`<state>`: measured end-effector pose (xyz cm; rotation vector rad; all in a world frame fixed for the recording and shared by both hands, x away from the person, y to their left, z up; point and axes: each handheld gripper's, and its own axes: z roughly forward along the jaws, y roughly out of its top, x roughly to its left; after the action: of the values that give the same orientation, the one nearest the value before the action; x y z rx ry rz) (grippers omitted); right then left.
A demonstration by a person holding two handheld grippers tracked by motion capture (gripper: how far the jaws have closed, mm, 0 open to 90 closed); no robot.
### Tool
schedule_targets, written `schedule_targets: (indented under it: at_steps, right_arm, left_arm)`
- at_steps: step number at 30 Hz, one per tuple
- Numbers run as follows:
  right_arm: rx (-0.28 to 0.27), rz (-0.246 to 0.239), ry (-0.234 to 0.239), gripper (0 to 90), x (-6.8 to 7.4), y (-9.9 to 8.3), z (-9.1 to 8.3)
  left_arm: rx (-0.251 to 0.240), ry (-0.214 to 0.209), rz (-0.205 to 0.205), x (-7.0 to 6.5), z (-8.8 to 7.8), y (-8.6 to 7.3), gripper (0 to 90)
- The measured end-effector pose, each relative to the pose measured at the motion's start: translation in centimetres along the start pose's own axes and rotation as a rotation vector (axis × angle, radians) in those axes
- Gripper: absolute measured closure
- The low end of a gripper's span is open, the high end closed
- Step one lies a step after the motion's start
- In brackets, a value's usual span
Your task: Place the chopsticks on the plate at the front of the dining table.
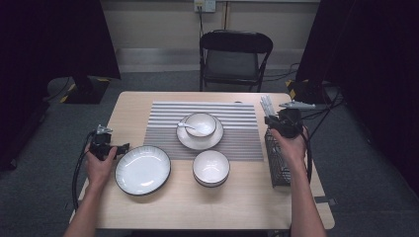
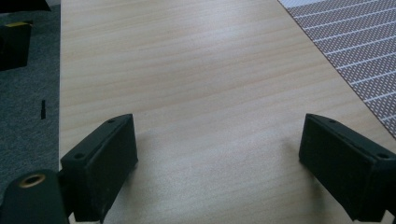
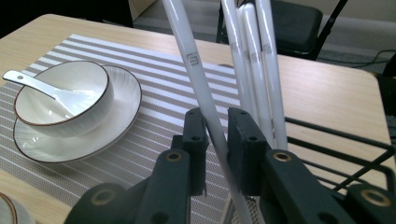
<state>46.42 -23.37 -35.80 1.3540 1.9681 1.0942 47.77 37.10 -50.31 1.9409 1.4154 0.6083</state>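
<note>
Several white chopsticks (image 1: 267, 104) stand upright in a black wire basket (image 1: 277, 160) at the table's right edge. My right gripper (image 1: 276, 121) is over the basket. In the right gripper view its jaws (image 3: 217, 123) are shut on one white chopstick (image 3: 196, 70), which leans left, apart from the other chopsticks (image 3: 254, 60). My left gripper (image 1: 121, 147) is near the table's left edge, beside a large white plate (image 1: 143, 169). In the left gripper view it (image 2: 217, 135) stands open over bare wood with nothing between its jaws.
A striped placemat (image 1: 237, 123) holds a white bowl (image 1: 200, 123) on a saucer, with a white spoon (image 1: 184, 125) in it. A second white bowl (image 1: 211, 167) sits in front of the mat. A black chair (image 1: 234, 54) stands behind the table.
</note>
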Motion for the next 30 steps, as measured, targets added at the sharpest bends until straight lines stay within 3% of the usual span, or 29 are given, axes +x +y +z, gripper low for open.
schedule_targets:
  at_steps: [7, 11, 17, 18, 30]
  right_arm:
    - [-0.054, 0.016, -0.016, 79.3, -0.3, 0.2, -0.9]
    - [-0.057, -0.008, -0.032, 80.2, -0.1, 0.5, -1.2]
    - [-0.123, -0.009, -0.056, 84.9, 0.0, 1.2, -1.9]
    - [-0.128, -0.007, -0.04, 84.8, 0.0, 1.3, -2.0]
    - [-0.085, 0.012, -0.036, 84.8, -0.4, 0.0, -1.0]
  left_arm:
    - [0.0, -0.001, 0.0, 0.0, 0.0, 0.0, 10.8]
    - [0.0, 0.0, 0.0, 0.0, 0.0, 0.0, 10.8]
    - [-0.001, -0.002, 0.0, 0.0, 0.0, 0.0, 10.8]
    - [-0.002, -0.002, 0.0, 0.0, 0.0, 0.0, 10.8]
    - [-0.001, -0.001, 0.0, 0.0, 0.0, 0.0, 10.8]
